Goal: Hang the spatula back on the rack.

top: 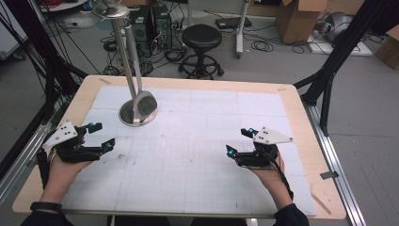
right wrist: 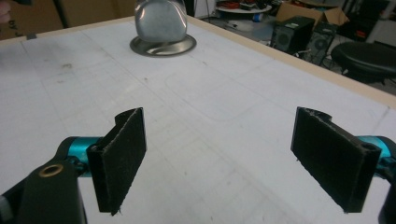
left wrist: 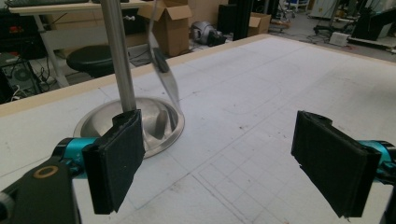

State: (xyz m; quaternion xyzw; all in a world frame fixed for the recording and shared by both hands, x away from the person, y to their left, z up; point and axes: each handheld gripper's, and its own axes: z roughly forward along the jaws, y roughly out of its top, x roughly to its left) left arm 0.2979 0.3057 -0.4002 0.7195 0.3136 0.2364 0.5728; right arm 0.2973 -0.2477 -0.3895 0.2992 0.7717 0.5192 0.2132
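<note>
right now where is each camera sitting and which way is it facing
High view: fixed above the person's side, looking forward and down on the table; forearms, left gripper and right gripper show.
Left gripper view: rides the left gripper, looking past its open jaws at the metal stand close ahead.
Right gripper view: rides the right gripper, looking across the mat, jaws open and empty.
Shared: both gripper views show the metal stand and the black stool.

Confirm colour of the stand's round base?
Shiny silver metal round base, clearest in the left gripper view.
</note>
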